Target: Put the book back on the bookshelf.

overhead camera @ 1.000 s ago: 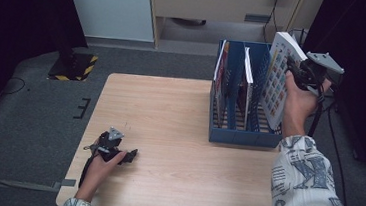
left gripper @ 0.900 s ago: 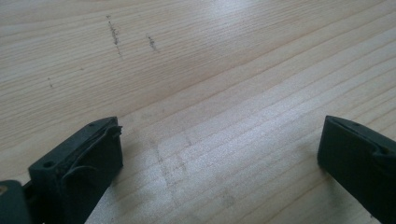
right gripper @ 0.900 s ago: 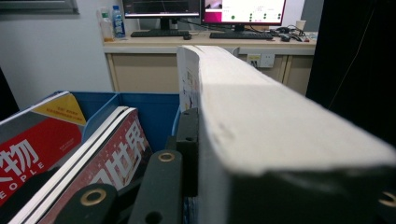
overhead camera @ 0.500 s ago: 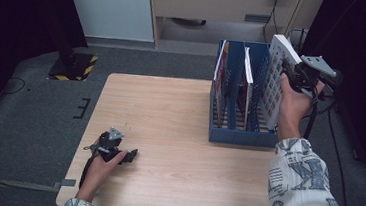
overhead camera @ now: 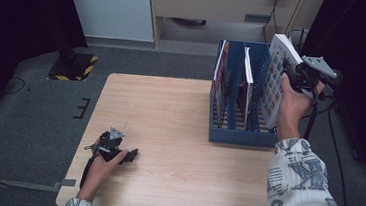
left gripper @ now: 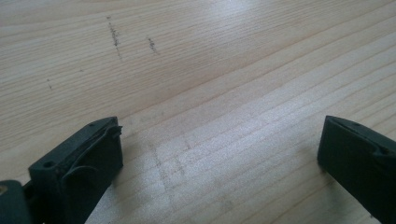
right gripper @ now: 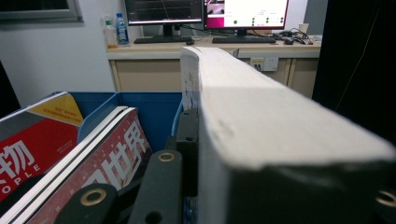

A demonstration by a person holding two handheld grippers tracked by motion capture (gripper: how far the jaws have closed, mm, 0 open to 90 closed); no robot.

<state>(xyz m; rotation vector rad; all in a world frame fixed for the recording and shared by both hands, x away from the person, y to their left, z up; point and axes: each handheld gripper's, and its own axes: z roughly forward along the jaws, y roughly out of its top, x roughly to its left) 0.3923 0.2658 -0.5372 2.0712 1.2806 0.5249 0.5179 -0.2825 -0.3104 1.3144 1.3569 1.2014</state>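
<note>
The right gripper (overhead camera: pixel 294 72) has its fingers (right gripper: pixel 187 140) pinched on a thick white-edged book (overhead camera: pixel 278 78), one black finger pressed flat against the cover in the right gripper view, the page block running away from the camera; in the high view the book stands tilted at the right end of the blue file rack (overhead camera: pixel 241 135), its lower part down in the rightmost compartment, its top leaning out past the rack's right wall; the person's right hand (overhead camera: pixel 291 105) grips the tool just beside the rack, a patterned sleeve (overhead camera: pixel 299 188) behind it. Two red-and-white magazines (right gripper: pixel 70 154) stand upright in the compartments to the left of the book, apart from it.

The left gripper (overhead camera: pixel 116 152) lies low on the worktop (overhead camera: pixel 169 117) near its front left corner, well apart from the rack; its fingers (left gripper: pixel 88 158) are spread wide with only bare wood grain between them, faint dark scuffs on the surface beyond; the left hand (overhead camera: pixel 103 164) rests around its body.
</note>
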